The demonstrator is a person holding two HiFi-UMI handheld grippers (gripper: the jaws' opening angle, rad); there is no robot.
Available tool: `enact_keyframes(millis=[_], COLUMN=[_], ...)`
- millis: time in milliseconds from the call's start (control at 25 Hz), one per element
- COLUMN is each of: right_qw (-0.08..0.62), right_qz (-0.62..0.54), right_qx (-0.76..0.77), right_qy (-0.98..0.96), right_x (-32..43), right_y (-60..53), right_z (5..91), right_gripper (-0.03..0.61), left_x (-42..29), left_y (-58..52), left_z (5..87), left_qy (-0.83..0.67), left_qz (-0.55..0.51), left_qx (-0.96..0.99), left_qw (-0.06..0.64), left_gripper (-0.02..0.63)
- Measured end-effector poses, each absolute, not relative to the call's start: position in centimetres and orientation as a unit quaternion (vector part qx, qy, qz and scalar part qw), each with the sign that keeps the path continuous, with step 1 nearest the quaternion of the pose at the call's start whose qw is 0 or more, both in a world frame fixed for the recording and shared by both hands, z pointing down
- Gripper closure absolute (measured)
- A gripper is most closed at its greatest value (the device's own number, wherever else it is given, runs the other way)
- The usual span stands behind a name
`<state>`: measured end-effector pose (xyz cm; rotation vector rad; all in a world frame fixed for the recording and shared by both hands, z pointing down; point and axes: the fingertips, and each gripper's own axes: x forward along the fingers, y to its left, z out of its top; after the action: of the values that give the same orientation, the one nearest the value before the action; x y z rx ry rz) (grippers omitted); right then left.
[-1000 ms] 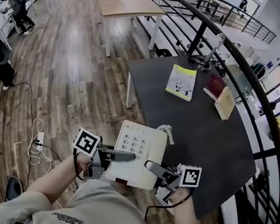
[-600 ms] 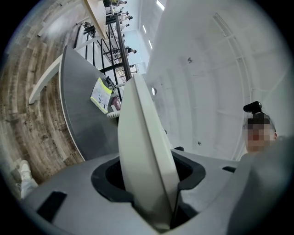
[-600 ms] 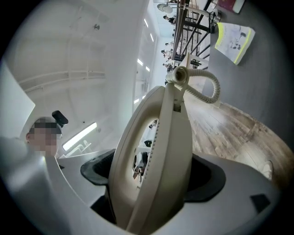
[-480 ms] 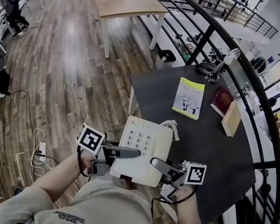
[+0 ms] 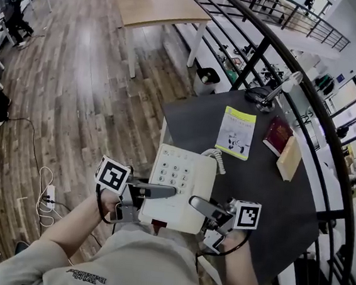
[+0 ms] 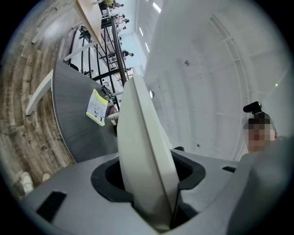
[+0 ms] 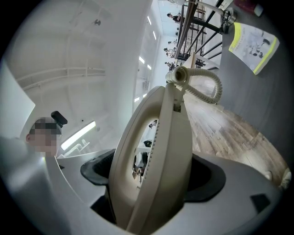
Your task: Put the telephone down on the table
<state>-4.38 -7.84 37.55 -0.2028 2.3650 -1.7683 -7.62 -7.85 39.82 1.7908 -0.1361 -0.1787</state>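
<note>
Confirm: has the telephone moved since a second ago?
Yes. The telephone has come forward toward the yellow booklet lying on the dark table; the gap between the two has shrunk.

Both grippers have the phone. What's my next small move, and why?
Probably ease the telephone forward, then lower it: the left gripper and right gripper clamp its sides, it hangs over the near edge of the table, and bare tabletop lies before the booklet.
</note>
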Motion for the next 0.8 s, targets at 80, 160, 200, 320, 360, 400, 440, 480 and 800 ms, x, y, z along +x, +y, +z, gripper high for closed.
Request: enact_keyframes(millis=[80,160,200,320,360,400,440,480,800], right_qw=[0.089,0.086,0.085,0.078,0.076,0.074,0.073,0.072,0.066], right_qz=[-0.597,-0.602,-0.605,-0.611,-0.612,-0.614,-0.616,-0.618,-0.632], right_qx=[-0.063,-0.057,-0.054,-0.048,-0.047,-0.045,-0.043,-0.04,-0.044], right_qy=[0.795,0.792,0.79,0.787,0.785,0.784,0.783,0.782,0.771], right_x=[-4.2,-3.8,-3.6,-2.8,-2.5,-2.3,-2.0,-1.9,-2.0], right_y=[-7.8,-7.5,-7.4,-7.2,-7.2,-7.2,-7.2,-7.2,-8.7], right_z=[37.5,37.5,37.6,38.1,38.2,38.3,38.4,38.4,39.9], right_gripper=[0.16,0.16,0.16,0.16,0.16,0.16,0.16,0.16,0.16], left_x=[-7.4,-7.0,-6.8,-6.1,-5.9,-5.6,-5.4,-5.2,-5.6], left_y=[-7.7,-7.4,-7.2,-7.0,-7.0,-6.9,-6.9,-6.9,-8.1], left_z=[39.7,39.7,39.8,40.1,40.2,40.3,40.5,40.6,42.1], left_qy=[-0.062,-0.066,-0.07,-0.081,-0.083,-0.085,-0.086,-0.088,-0.106], left_qz=[-0.082,-0.085,-0.084,-0.084,-0.088,-0.091,-0.094,-0.095,-0.101], left_qx=[0.777,0.773,0.772,0.771,0.769,0.767,0.764,0.763,0.747], left_qw=[0.621,0.625,0.626,0.626,0.627,0.63,0.632,0.634,0.648], left_gripper=[0.385,0.385,0.385,0.385,0.385,0.385,0.385,0.385,0.385])
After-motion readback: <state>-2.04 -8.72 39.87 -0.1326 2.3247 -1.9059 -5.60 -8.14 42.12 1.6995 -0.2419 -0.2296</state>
